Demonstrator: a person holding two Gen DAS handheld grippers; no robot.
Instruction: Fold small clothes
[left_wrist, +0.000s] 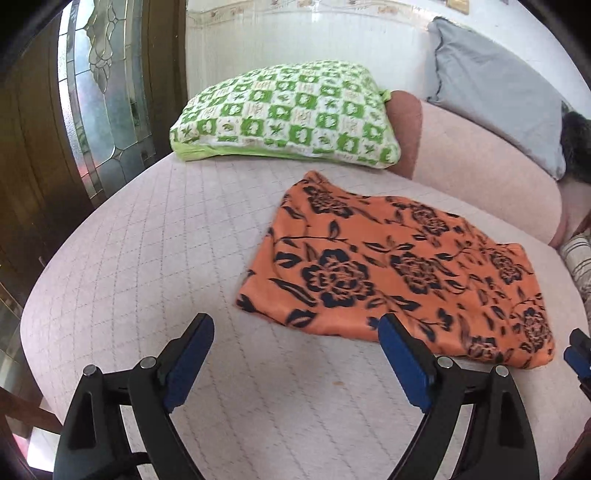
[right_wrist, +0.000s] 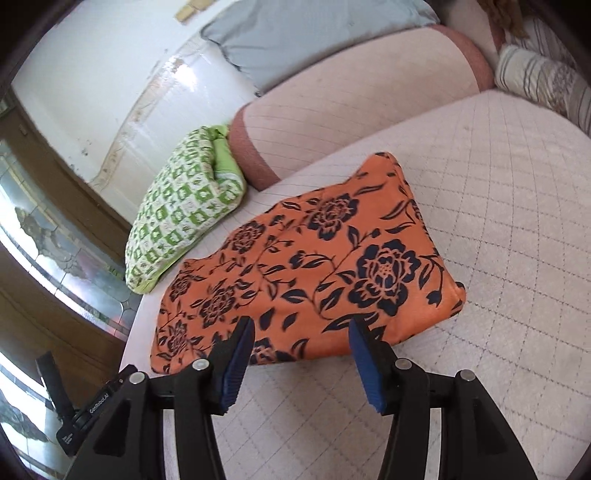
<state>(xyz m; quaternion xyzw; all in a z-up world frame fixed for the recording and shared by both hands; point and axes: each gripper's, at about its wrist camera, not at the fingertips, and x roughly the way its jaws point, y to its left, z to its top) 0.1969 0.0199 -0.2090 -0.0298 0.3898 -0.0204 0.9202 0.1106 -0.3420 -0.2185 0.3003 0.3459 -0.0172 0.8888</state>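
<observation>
Quilted pink bed (left_wrist: 147, 258) carries everything, with a long pink bolster (right_wrist: 351, 103) along its far side. Green checkered pillow (left_wrist: 288, 110) at 12 o'clock in the left wrist view, grey pillow (left_wrist: 498, 103) at 2 o'clock, striped cushion (right_wrist: 546, 81) at 1 o'clock in the right wrist view. Stained-glass door (left_wrist: 99, 99) at 10 o'clock.

Orange floral cloth (left_wrist: 399, 266) lies flat on the bed, looks already folded into a rough rectangle, edges fairly even; near edge faces both grippers.

Left gripper (left_wrist: 295, 354): jaws wide apart, empty, hovering above the bed, cloth's near-left corner just beyond at 1 o'clock. Right gripper (right_wrist: 301, 354): jaws apart, empty, poised over the cloth's near edge, not clearly touching.

Judgement: next fold probably pending, or the piece is nearly done. To do it well, pinch all layers at the two near corners, left at 11, right at 1, lift together and level, carry toward 12 o'clock, lay edge on edge. Risk: catching only the top layer, or snagging the bedcover underneath.
</observation>
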